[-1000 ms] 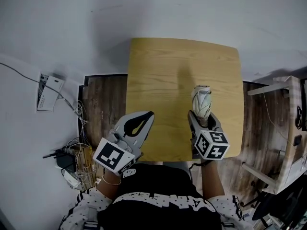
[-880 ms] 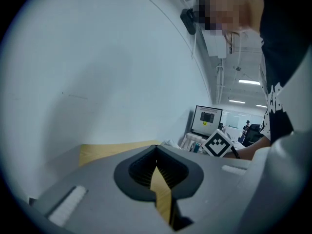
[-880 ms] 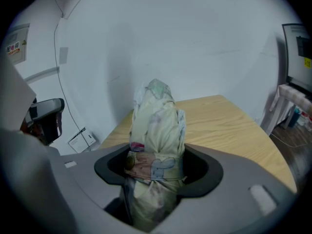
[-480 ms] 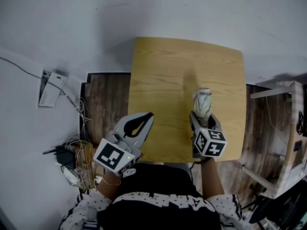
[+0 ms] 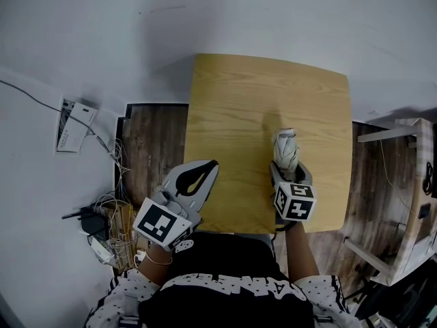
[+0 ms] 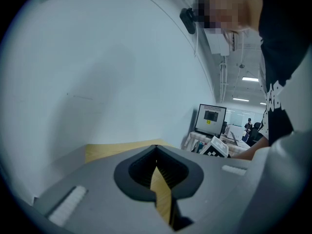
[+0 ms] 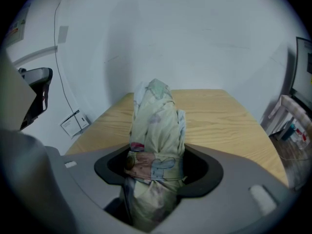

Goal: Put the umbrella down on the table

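Note:
A folded pale umbrella with a pastel print sticks out forward from my right gripper, which is shut on its lower part over the near right of the wooden table. In the right gripper view the umbrella stands between the jaws of that gripper, its tip pointing over the table towards the wall. My left gripper hangs at the table's near left corner, shut with nothing in it. In its own view the left gripper shows only a thin slit.
A tangle of cables and a power strip lies on the floor to the left, below a white box. A pale wooden rack stands right of the table. A monitor shows far off.
The right gripper with the umbrella has shifted slightly left over the table, and its marker cube looks smaller and more tilted. The left gripper has stayed put. The head view has drifted a little.

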